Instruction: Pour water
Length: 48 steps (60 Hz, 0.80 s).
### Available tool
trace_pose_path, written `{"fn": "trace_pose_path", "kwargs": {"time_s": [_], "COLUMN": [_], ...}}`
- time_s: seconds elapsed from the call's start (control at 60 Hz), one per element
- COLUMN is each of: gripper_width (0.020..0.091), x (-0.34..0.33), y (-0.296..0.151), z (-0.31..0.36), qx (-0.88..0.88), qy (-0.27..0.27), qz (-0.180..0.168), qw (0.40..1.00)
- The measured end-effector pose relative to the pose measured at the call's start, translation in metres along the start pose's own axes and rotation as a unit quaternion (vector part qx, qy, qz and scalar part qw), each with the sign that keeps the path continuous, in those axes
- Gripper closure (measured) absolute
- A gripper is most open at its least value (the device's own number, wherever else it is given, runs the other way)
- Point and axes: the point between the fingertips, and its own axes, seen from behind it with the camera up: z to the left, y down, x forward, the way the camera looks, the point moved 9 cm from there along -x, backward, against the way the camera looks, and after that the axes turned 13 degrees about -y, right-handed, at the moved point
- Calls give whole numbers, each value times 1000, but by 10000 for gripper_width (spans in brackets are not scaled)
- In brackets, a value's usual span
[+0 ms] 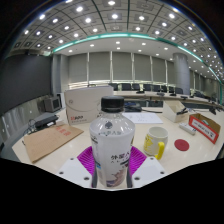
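Between the gripper point(111, 170) fingers stands a clear water bottle point(110, 145) with a black cap, upright, its labelled body pinched by the magenta pads point(87, 158) on either side. Just beyond it, to the right, a yellow mug point(156, 143) rests on the pale table point(100, 122). Left lies a brown cardboard sheet point(50, 140); farther back, a white box point(87, 102) and a red-and-white box point(203, 123).

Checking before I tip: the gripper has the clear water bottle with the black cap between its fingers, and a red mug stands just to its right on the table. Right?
Not quite. The mug is yellow, not red, as the gripper view shows. The rest holds: the gripper has the clear water bottle with the black cap between its fingers, and the mug stands just to its right on the table.
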Motion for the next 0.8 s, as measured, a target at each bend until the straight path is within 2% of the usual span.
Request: {"fn": "trace_pose_path", "kwargs": {"time_s": [0.133, 0.233, 0.333, 0.45, 0.683, 0.8], "gripper_width": [710, 711, 711, 711, 711, 712], "x": [18, 33, 48, 60, 87, 80], "y": [-49, -83, -107, -117, -97, -88], "z": [12, 4, -12, -37, -81, -85], "qx": [116, 252, 388, 550, 745, 784], "qy": [-53, -89, -119, -149, -189, -196], "qz": [-53, -101, -143, -183, -218, -215], "qw": [990, 958, 903, 801, 602, 548]}}
